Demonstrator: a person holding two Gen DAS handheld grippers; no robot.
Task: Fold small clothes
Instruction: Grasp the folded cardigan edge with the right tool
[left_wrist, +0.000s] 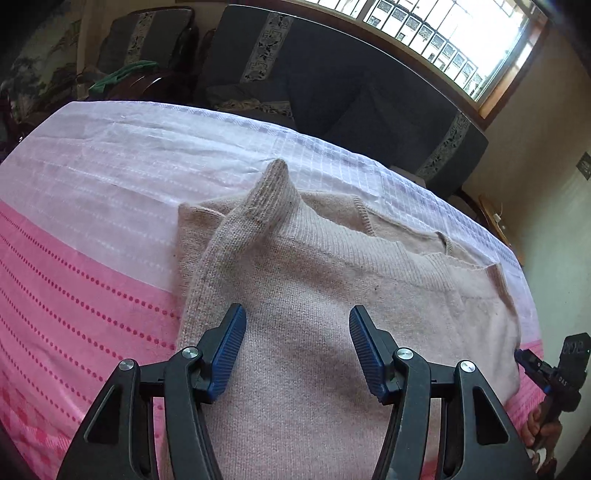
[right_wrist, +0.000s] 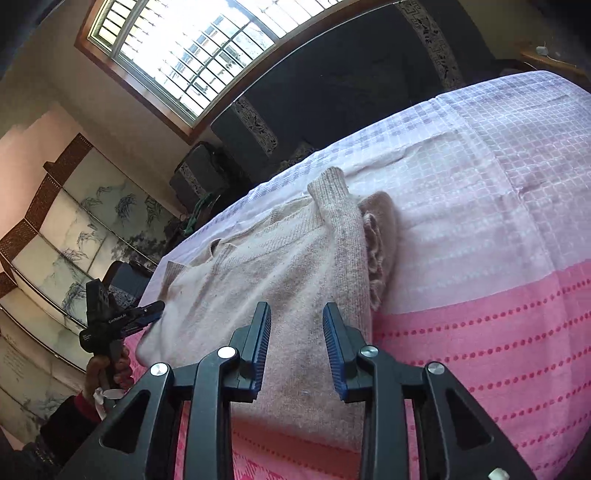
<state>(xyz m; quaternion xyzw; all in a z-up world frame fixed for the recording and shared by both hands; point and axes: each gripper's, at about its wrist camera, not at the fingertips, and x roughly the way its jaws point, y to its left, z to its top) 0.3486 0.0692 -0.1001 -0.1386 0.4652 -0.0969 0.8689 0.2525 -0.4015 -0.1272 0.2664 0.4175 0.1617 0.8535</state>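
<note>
A beige knitted sweater (left_wrist: 332, 280) lies flat on the pink and white bed cover (left_wrist: 92, 221). One sleeve (left_wrist: 258, 206) is folded in over the body, its ribbed cuff pointing toward the far edge. My left gripper (left_wrist: 297, 314) hovers open over the sweater's near part, with nothing between its blue pads. In the right wrist view the same sweater (right_wrist: 258, 266) shows the folded sleeve (right_wrist: 343, 221) along its right side. My right gripper (right_wrist: 297, 308) stands above that side with a narrower gap between its pads and no cloth in it. Each view shows the other gripper at the sweater's opposite edge (left_wrist: 522, 355) (right_wrist: 157, 309).
A dark sofa (left_wrist: 351, 92) with patterned strips stands beyond the bed's far edge under a barred window (left_wrist: 461, 37). A painted folding screen (right_wrist: 74, 229) stands at the side. A green cloth (left_wrist: 122, 74) lies on a chair. A person's hand (right_wrist: 107, 369) holds the left gripper's handle.
</note>
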